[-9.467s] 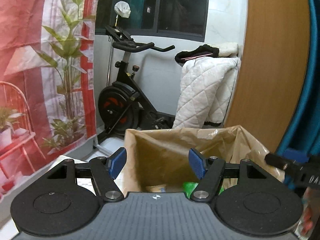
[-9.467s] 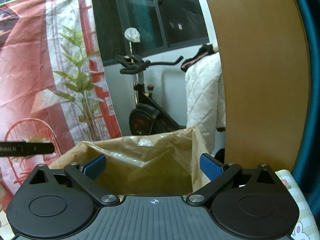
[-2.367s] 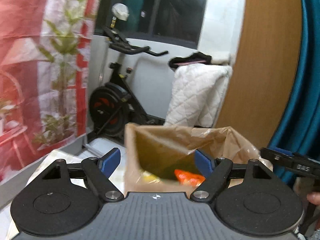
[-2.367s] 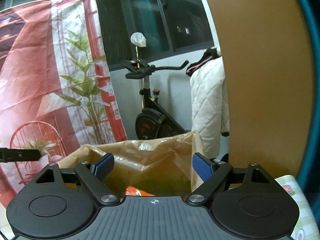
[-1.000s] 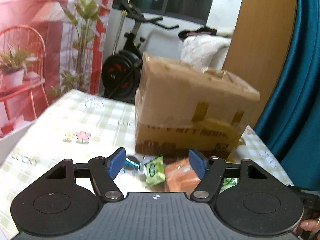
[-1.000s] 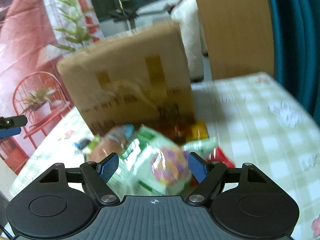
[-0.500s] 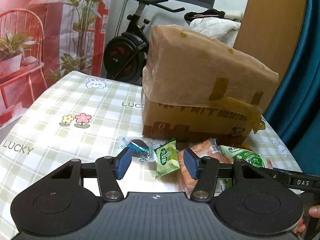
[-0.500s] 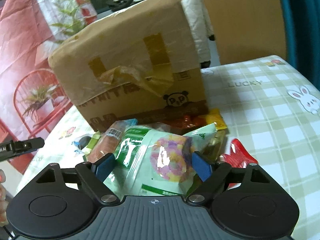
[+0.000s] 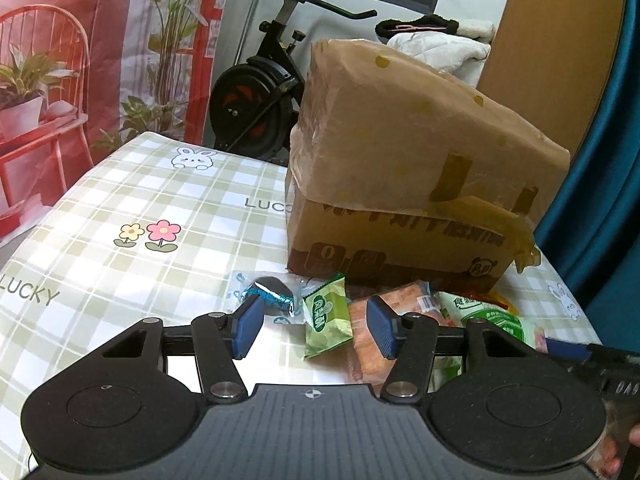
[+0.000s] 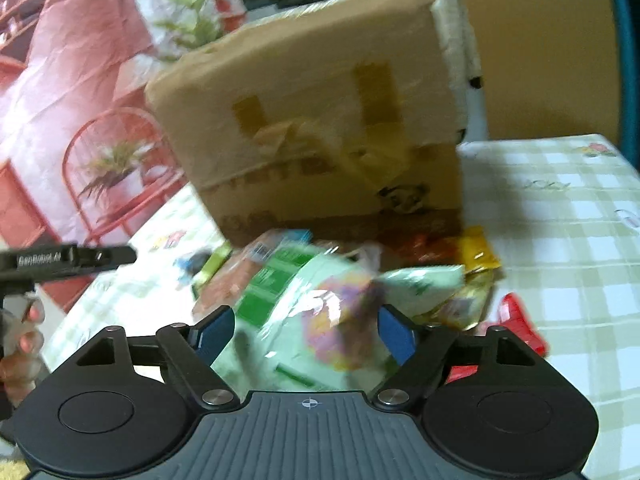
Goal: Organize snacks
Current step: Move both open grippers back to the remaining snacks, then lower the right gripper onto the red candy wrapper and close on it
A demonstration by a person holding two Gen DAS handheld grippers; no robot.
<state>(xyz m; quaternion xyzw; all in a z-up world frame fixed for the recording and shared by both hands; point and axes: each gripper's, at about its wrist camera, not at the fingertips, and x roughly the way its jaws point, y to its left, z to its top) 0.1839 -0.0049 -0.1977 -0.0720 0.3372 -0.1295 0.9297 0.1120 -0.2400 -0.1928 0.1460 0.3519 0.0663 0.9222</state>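
Note:
A brown cardboard box [image 9: 404,176] wrapped in tape stands on the checked tablecloth [image 9: 120,216]; it also shows in the right wrist view [image 10: 320,128]. A pile of snack packets lies in front of it. My left gripper [image 9: 314,326] is open and empty, low over a small green packet [image 9: 326,316], beside an orange packet [image 9: 384,320] and a clear packet with a dark cookie [image 9: 268,292]. My right gripper [image 10: 306,330] is open and empty over a large pale green bag [image 10: 320,312]. Yellow [image 10: 478,248] and red [image 10: 520,328] packets lie to its right.
An exercise bike [image 9: 260,92] stands beyond the table's far edge, with a white quilt [image 9: 444,48] and a wooden panel [image 9: 560,48] behind the box. A red printed backdrop [image 9: 80,40] hangs at the left. A teal curtain [image 9: 608,160] is at the right.
Both grippers came down from above the box's open top to table height in front of it. The left jaws have narrowed a little. The right view is blurred by motion.

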